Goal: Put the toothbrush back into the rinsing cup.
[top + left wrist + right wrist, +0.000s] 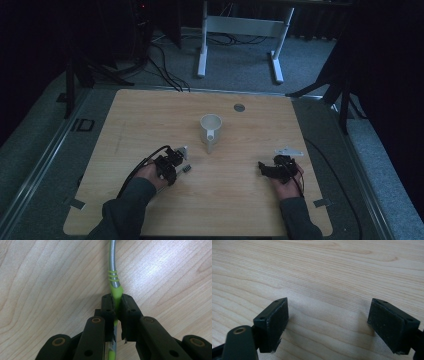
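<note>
My left gripper (117, 300) is shut on a utensil (113, 267) with a lime-green handle and a metal shaft that lies on the wooden table (150, 120). The pads pinch the green handle just below where the shaft begins, and the utensil's far end runs out of the left gripper view. In the high view the left gripper (175, 162) is held low at the table's front left. A white mug (210, 131) stands near the table's middle, beyond and to the right of it. My right gripper (329, 312) is open over bare wood, and it (270, 169) rests at the front right.
A small grey round disc (239, 107) sits in the tabletop behind the mug. Beyond the table's far edge stands a white desk frame (240, 30), with black cables on the carpet. Dark stands flank the table on both sides.
</note>
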Tool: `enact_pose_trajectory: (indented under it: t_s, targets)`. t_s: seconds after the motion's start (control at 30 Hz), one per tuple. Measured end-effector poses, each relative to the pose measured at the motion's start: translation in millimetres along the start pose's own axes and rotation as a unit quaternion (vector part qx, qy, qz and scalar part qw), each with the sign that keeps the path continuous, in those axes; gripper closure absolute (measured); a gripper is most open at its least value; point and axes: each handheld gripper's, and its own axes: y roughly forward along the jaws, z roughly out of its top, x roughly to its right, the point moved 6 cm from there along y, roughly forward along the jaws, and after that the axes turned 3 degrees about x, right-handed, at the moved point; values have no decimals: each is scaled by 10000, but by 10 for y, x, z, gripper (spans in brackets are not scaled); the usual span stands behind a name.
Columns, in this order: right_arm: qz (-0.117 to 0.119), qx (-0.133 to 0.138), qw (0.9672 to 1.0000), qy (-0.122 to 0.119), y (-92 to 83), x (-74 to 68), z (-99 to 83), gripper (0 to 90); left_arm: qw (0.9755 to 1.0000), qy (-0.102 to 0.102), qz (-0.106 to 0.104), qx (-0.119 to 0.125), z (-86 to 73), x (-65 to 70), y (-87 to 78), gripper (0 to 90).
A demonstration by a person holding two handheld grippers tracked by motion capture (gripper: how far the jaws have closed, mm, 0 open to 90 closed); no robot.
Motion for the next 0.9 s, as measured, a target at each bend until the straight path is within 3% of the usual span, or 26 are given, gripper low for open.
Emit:
enact_pose_trajectory:
  t_s: [0.9]
  targets:
    - [-1, 0, 10000, 4, 0, -1, 0, 165, 9985, -190, -66, 504, 1, -80, -188, 820]
